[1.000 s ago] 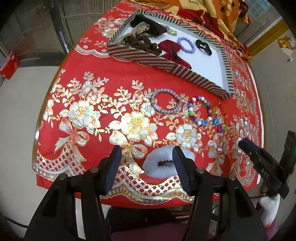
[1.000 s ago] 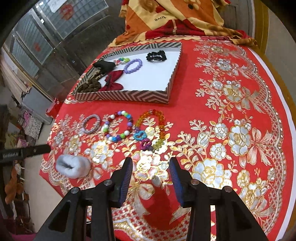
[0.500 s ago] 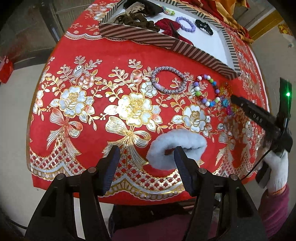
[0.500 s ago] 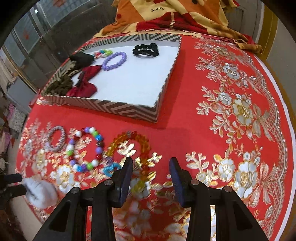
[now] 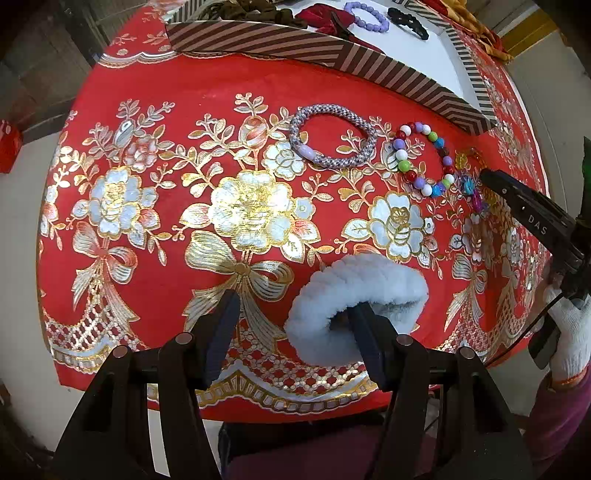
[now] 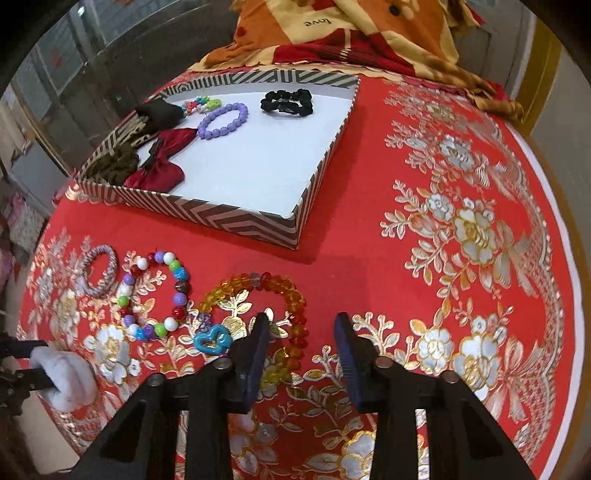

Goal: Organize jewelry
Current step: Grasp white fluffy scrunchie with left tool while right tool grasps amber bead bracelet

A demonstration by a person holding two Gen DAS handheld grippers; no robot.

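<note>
Left wrist view: left gripper (image 5: pixel 291 325) has advanced; jaws wide, one finger now threaded inside white fluffy scrunchie (image 5: pixel 354 291), well short of striped tray (image 5: pixel 388 72). Grasp imminent.

Right wrist view: right gripper (image 6: pixel 301 354) has descended over amber bead bracelet (image 6: pixel 258 295) near tray; jaws wide, holding nothing, tilted downward.

The right finger (image 5: pixel 364 332) of the left gripper (image 5: pixel 295 328) hides part of the white fluffy scrunchie (image 5: pixel 354 295). Beyond it, the striped tray (image 5: pixel 332 55) is cut off by the top edge, its brown hair ties (image 5: pixel 273 11) only partly visible.
</note>
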